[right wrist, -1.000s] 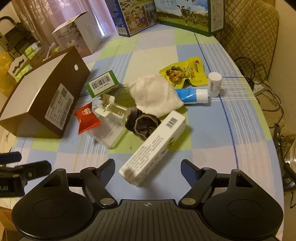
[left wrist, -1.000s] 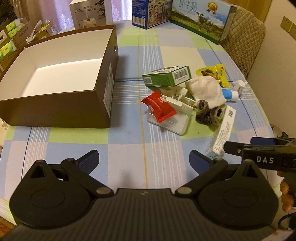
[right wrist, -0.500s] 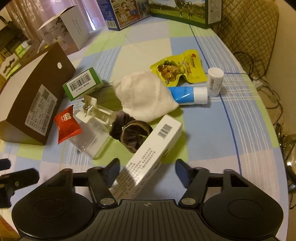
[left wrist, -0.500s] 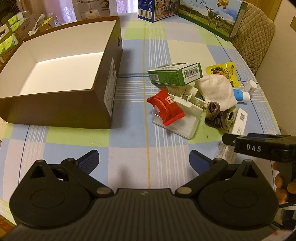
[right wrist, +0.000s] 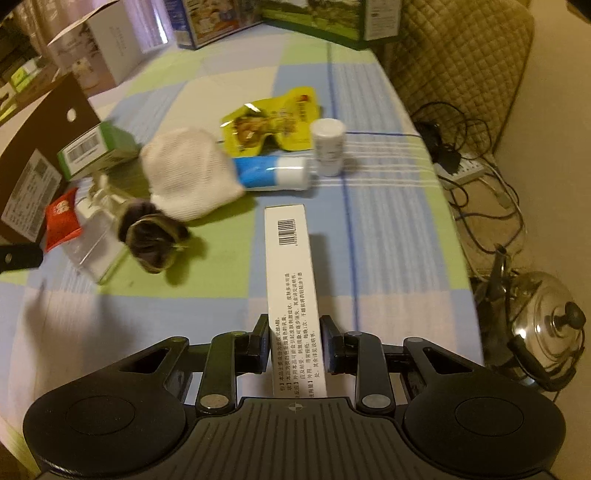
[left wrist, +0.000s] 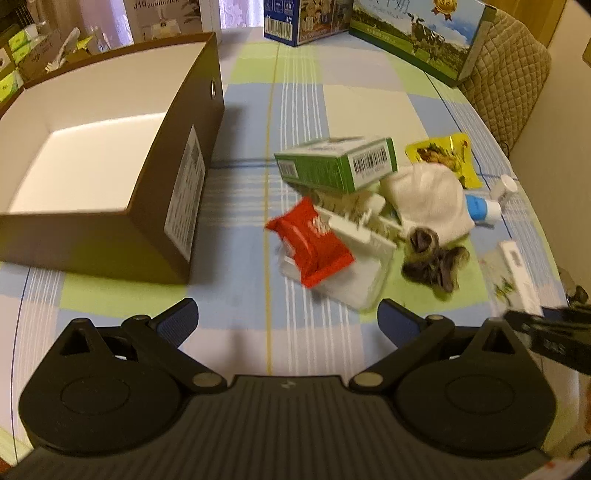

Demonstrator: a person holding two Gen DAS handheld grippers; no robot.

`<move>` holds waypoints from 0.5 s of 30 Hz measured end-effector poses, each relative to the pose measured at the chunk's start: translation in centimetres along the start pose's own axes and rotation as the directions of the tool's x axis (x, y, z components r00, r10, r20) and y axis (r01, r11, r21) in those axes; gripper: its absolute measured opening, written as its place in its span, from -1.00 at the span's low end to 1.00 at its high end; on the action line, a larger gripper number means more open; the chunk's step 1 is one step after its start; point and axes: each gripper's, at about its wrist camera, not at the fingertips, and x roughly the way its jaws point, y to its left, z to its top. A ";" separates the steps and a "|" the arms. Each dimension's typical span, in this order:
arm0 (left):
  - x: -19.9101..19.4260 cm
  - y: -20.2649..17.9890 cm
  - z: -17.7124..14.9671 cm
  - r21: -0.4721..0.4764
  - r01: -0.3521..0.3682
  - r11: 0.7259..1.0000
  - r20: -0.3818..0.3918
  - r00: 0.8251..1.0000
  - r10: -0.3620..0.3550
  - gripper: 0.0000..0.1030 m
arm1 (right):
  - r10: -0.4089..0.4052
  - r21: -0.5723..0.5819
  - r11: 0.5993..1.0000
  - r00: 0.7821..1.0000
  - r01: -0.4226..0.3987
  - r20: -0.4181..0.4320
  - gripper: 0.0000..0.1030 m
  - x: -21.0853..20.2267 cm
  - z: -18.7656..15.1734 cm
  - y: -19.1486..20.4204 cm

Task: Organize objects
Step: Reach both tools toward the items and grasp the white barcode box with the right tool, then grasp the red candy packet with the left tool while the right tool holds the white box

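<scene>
My right gripper (right wrist: 293,332) is shut on a long white box (right wrist: 291,273) and holds it pointing away from me; the box also shows in the left wrist view (left wrist: 517,277). My left gripper (left wrist: 288,317) is open and empty, just short of a red packet (left wrist: 314,240) lying on a clear plastic case (left wrist: 354,280). An open brown cardboard box (left wrist: 110,155) stands to its left. A green box (left wrist: 340,164), white cloth (right wrist: 188,173), dark hair ties (right wrist: 151,236), blue tube (right wrist: 273,173), white bottle (right wrist: 328,147) and yellow snack pouch (right wrist: 273,122) lie on the checked tablecloth.
Milk cartons (left wrist: 421,33) and a white box (right wrist: 99,51) stand at the far edge of the table. A quilted chair (right wrist: 461,55) is at the far right. A metal kettle (right wrist: 535,325) and cables (right wrist: 461,166) are on the floor to the right.
My right gripper has closed on the long white box, which now points straight away instead of lying diagonally. My left gripper has moved forward toward the red packet.
</scene>
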 end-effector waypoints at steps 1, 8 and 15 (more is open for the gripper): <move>0.2 0.0 0.3 -0.005 -0.005 1.000 0.008 1.000 0.006 0.93 | 0.001 0.008 1.000 1.000 -0.001 0.001 -0.52 -0.1 0.0 -0.4; 2.1 -0.3 2.4 -0.031 -0.017 0.999 0.046 0.999 0.018 0.70 | 0.030 0.020 0.999 1.000 -0.030 0.008 -0.52 -0.4 0.1 -1.0; 3.3 -0.4 3.5 -0.070 -0.009 0.997 0.068 0.998 0.014 0.40 | 0.060 0.014 0.998 0.998 -0.060 0.021 -0.52 -0.6 0.4 -1.4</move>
